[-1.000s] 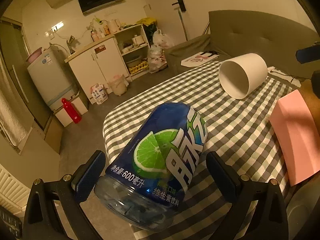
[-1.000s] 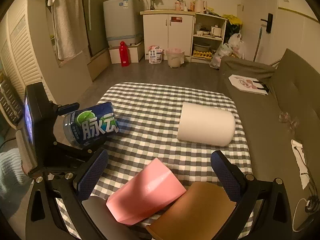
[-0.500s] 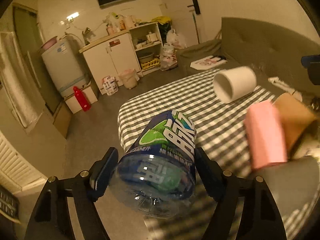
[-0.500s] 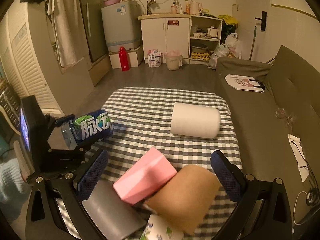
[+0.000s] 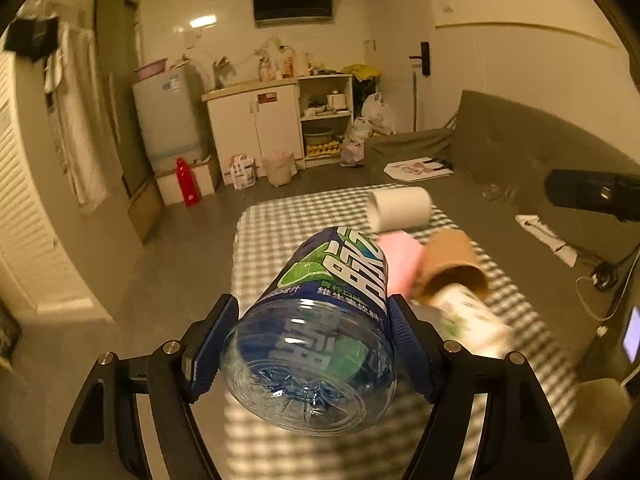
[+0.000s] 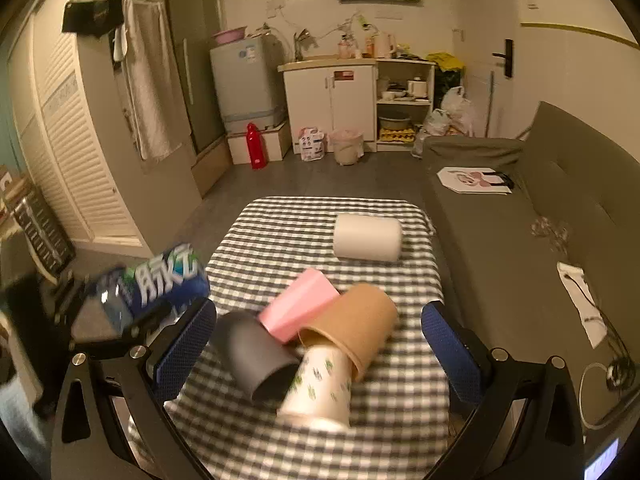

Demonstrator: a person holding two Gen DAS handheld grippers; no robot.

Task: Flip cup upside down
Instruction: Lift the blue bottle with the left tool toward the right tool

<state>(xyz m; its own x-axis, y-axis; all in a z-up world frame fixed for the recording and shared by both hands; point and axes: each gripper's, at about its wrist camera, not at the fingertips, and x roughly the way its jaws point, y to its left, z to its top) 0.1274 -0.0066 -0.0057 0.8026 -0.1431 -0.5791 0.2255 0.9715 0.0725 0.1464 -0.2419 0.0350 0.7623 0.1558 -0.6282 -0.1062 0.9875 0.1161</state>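
A cut-off blue plastic bottle cup [image 5: 320,320] with a lime label lies tilted between my left gripper's [image 5: 312,322] pads, its clear base towards the camera. The left gripper is shut on it and holds it above the near left of the checked table [image 5: 260,232]. In the right wrist view the same cup [image 6: 160,288] shows blurred at the left, off the cloth. My right gripper [image 6: 320,346] is open over the table's near end with nothing between its fingers.
Several cups lie on their sides on the checked cloth [image 6: 280,220]: a white one [image 6: 367,237] far off, then pink [image 6: 298,305], brown [image 6: 356,324], dark grey [image 6: 252,356] and a leaf-patterned one [image 6: 320,388] bunched together. A grey sofa [image 6: 500,208] runs along the right.
The left gripper has shut on the blue bottle cup, lifted it off the cloth and swung back. The right gripper has pulled back, bringing the grey and patterned cups into view.
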